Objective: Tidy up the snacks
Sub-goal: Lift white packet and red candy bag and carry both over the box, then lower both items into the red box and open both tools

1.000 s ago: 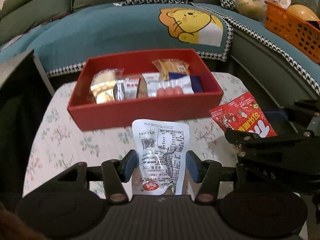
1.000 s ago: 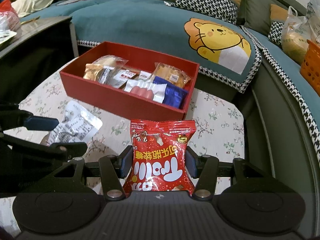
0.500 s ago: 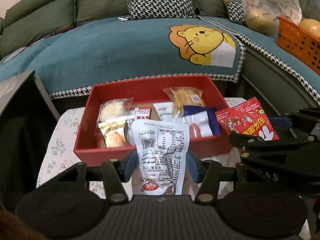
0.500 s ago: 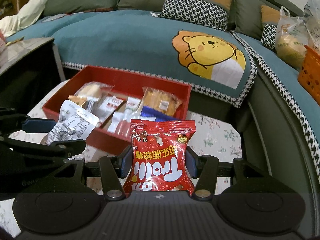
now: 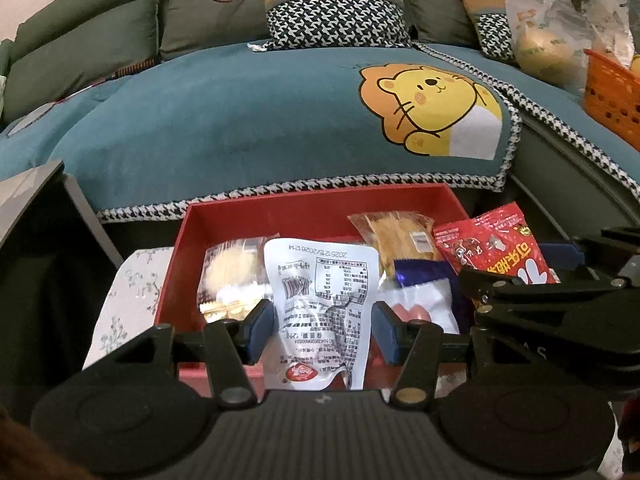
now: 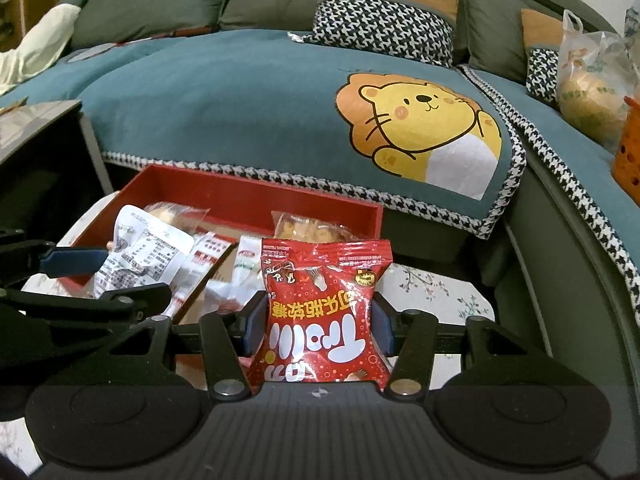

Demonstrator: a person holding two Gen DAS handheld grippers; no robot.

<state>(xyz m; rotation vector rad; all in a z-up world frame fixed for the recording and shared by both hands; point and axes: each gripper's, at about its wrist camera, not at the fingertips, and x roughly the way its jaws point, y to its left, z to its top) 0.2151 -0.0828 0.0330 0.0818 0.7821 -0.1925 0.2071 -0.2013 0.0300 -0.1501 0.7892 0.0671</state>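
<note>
- Here, in the left wrist view, the left gripper (image 5: 323,330) has its jaws pressed against both sides of a white snack packet (image 5: 322,304), printed side facing the camera, standing upright between the blue pads (image 5: 260,330).
- The packet hangs over the near part of the red box (image 5: 312,206), which holds a pale biscuit pack (image 5: 232,272), an orange cracker pack (image 5: 394,236), a blue wrapper (image 5: 420,274) and a sausage pack (image 5: 420,308).
- At the right edge, the right gripper (image 5: 532,280) carries a red candy bag (image 5: 492,244) over the box's right end.
- Next, in the right wrist view, the right gripper (image 6: 318,326) has its jaws closed narrowly on the red candy bag (image 6: 322,312), pinching its middle; the bag stands upright.
- The bag sits above the near right corner of the red box (image 6: 256,196), which rests on a floral surface (image 6: 436,288).
- To the left, the left gripper (image 6: 92,276) grips the white snack packet (image 6: 144,256) above the box.
- A teal sofa cover (image 6: 240,100) with a lion lies behind.
</note>
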